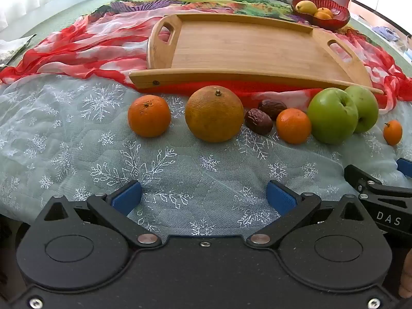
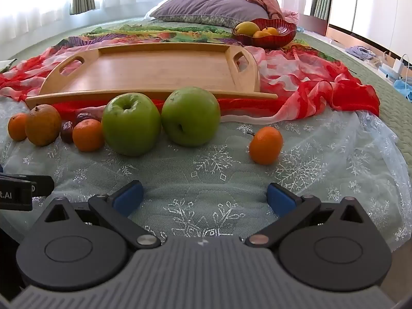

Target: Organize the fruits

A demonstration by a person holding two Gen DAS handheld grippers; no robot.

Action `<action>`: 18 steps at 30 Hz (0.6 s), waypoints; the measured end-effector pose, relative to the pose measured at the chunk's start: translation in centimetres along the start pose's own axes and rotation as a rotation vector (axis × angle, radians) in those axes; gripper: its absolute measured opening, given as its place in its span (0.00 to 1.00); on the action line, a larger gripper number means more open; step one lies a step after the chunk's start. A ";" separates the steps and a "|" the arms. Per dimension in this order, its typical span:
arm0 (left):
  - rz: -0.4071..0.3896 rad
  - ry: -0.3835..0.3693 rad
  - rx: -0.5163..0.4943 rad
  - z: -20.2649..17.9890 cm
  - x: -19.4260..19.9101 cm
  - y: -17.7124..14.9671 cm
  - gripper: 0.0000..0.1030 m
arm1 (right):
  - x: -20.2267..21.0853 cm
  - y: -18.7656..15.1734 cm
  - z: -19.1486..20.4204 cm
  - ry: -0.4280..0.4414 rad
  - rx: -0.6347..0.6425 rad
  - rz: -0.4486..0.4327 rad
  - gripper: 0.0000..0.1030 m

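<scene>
Fruit lies in a row near the bare wooden tray [image 1: 244, 49]: the big orange [image 1: 214, 114] straight beyond the spread left gripper [image 1: 204, 198], the green apples [image 2: 131, 123] just left of the spread right gripper [image 2: 204, 197].

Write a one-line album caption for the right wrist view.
Open right gripper faces two green apples, small oranges and an empty wooden tray on a snowflake-patterned cloth.
</scene>
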State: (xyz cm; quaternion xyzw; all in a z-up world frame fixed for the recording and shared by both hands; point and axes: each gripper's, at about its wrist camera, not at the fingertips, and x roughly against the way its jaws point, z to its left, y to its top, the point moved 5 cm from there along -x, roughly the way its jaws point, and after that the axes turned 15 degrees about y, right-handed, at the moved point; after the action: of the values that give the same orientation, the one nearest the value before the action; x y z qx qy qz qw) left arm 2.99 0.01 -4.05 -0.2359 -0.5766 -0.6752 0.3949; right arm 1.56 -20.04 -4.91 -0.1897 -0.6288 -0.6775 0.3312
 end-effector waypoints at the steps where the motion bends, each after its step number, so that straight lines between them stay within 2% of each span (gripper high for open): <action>1: 0.000 -0.001 0.000 0.0 0.0 0.0 1.00 | 0.0 0.0 0.0 0.000 -0.002 0.002 1.00; 16: 0.001 -0.002 -0.005 -0.1 -0.2 0.1 1.00 | -0.3 0.9 -0.2 0.003 -0.008 0.015 1.00; 18: 0.000 -0.003 -0.004 0.0 -0.2 0.0 1.00 | -0.1 0.0 0.0 0.001 -0.004 0.011 1.00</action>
State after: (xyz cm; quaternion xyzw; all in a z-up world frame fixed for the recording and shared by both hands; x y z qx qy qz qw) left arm 3.14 0.04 -4.17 -0.2377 -0.5757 -0.6761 0.3936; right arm 1.65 -20.02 -4.97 -0.1933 -0.6263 -0.6769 0.3347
